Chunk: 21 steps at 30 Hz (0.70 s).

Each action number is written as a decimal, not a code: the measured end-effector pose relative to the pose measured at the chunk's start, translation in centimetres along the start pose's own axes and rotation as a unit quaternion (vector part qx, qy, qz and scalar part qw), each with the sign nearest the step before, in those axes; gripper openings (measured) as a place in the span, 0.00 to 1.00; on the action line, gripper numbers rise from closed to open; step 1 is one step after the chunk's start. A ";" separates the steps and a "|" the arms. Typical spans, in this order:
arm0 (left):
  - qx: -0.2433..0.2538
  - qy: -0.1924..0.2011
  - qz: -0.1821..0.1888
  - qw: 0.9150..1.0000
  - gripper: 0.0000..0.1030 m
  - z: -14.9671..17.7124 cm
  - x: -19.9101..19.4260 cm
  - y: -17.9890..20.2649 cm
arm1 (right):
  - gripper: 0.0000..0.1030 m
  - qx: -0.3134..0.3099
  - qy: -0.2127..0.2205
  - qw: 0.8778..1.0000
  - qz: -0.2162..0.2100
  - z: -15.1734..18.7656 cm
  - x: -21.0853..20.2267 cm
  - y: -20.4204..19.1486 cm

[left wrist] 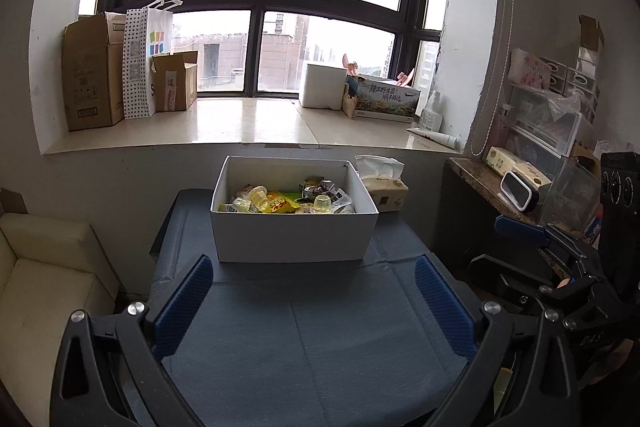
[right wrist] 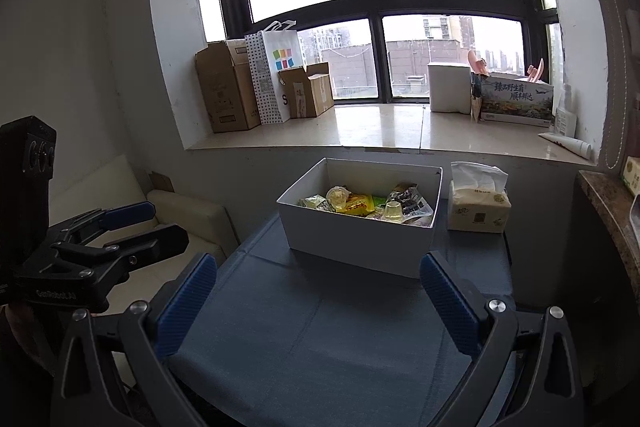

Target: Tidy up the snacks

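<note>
A white open box stands at the far end of the blue-covered table. Inside lie several wrapped snacks and clear jelly cups. My left gripper is open, held back from the box over bare cloth, with nothing between its blue pads. My right gripper is open too, also short of the box and holding nothing. Each gripper shows in the other's view: the right one at the right edge, the left one at the left edge.
A tissue pack sits right of the box. A cream sofa is left of the table, a cluttered side counter to the right. Cardboard boxes and a paper bag stand on the windowsill behind.
</note>
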<state>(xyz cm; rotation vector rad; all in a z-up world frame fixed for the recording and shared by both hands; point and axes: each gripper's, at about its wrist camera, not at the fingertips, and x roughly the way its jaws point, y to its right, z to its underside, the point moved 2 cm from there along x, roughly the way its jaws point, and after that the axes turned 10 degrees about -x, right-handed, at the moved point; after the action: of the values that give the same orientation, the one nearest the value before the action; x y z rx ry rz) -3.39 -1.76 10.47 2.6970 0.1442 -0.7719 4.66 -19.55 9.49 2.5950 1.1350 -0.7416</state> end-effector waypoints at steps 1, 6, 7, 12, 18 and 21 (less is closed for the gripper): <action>-0.001 0.001 -0.002 1.000 1.00 0.0 -0.2 0.1 | 1.00 -0.001 -0.003 1.000 0.001 -0.1 0.0 -0.1; -0.003 -0.004 -0.011 1.000 1.00 -0.4 -1.3 0.2 | 1.00 -0.001 -0.015 1.000 -0.006 -0.6 -0.5 -0.5; -0.003 -0.002 -0.008 1.000 1.00 -0.4 -1.6 0.2 | 1.00 -0.003 -0.015 1.000 -0.005 -0.7 -0.6 -0.5; 0.009 -0.001 -0.029 1.000 1.00 -0.6 -2.1 0.1 | 1.00 0.008 -0.021 1.000 0.000 -1.0 -0.9 0.0; 0.010 0.002 -0.025 1.000 1.00 -0.8 -2.4 0.4 | 1.00 -0.001 -0.016 1.000 -0.008 -1.3 -1.7 -0.3; 0.011 0.009 -0.019 1.000 1.00 -1.0 -2.8 0.6 | 1.00 -0.004 -0.015 1.000 -0.008 -1.5 -1.7 -0.5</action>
<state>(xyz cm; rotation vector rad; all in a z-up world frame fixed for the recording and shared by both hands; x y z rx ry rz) -5.15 -2.01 12.89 2.7305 0.1931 -0.7652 3.85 -19.65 11.67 2.5637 1.1478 -0.7753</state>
